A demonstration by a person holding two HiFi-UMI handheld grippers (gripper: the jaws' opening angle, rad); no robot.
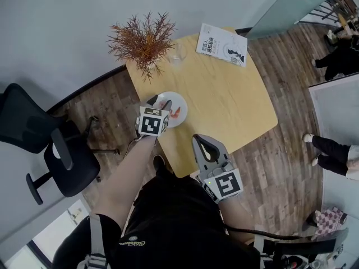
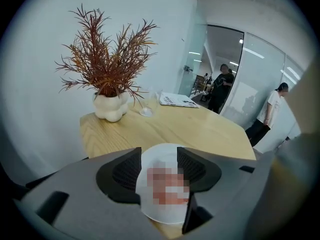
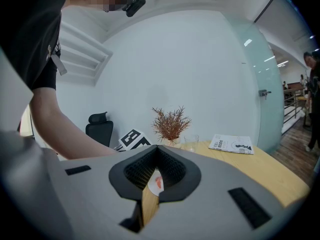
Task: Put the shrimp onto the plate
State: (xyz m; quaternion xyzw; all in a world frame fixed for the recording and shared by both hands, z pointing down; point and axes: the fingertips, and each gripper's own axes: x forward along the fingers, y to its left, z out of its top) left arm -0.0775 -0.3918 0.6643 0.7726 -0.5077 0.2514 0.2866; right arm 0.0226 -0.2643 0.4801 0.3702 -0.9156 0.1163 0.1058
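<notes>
Head view: an orange shrimp [image 1: 175, 112] is laid on the round white plate [image 1: 183, 100] at the wooden surface's [image 1: 224, 88] left edge, in front of the released left tool [image 1: 159, 102]; the right tool [image 1: 202, 142] is clenched, empty, by the near edge.

Both arms are out in front of the torso. The left gripper [image 1: 159, 102] is the one reaching further out, carried on a bare left forearm [image 1: 124, 179] that runs nearly straight away from the body, with the nose tipped downward. Its jaws are spread wide apart, pads not pressing on anything. Its marker cube [image 1: 152, 122] sits on top, facing up at the head camera. The right gripper [image 1: 203, 142] is tucked in much closer to the body, off to the right, pointing forward and flatter than the left. Its jaws are closed, tips touching. The right marker cube [image 1: 226, 185] covers most of that hand, so I can't really make out the wrist.
</notes>
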